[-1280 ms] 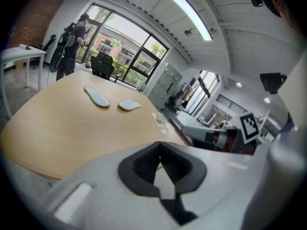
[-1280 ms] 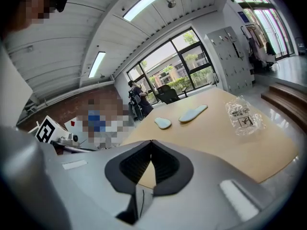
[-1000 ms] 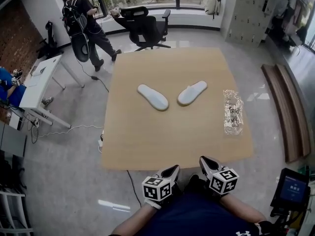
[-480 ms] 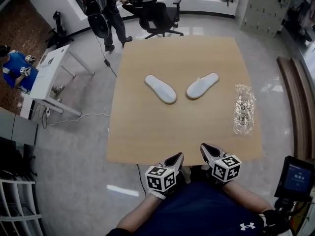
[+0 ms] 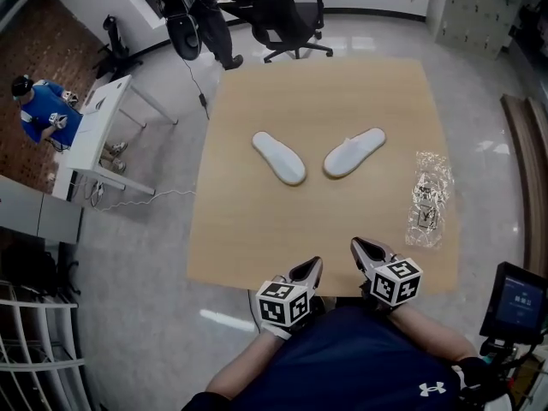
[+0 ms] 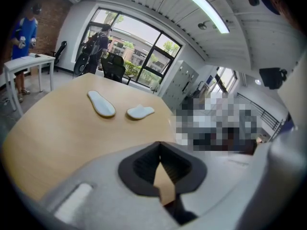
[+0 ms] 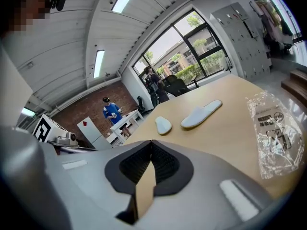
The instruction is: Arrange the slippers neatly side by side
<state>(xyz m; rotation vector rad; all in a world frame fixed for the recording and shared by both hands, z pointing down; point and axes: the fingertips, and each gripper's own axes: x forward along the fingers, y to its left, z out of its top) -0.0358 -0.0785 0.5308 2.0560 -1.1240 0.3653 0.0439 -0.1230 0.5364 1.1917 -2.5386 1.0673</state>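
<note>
We hold the left gripper (image 5: 313,265) and right gripper (image 5: 359,247) over the table's (image 5: 248,247) near edge, both pressed together and empty. Farther off, the left slipper (image 5: 279,157) and right slipper (image 5: 354,152) lie untouched, splayed in a V. We judge that the next move is to open the jaws and reach forward.

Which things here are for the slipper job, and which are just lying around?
For the job:
- left-hand slipper
- right-hand slipper, angled away from the first, not side by side
- left claw, shut and empty
- right claw, shut and empty

Just lying about:
- crinkly plastic bag
- office chair
- white desk
</note>
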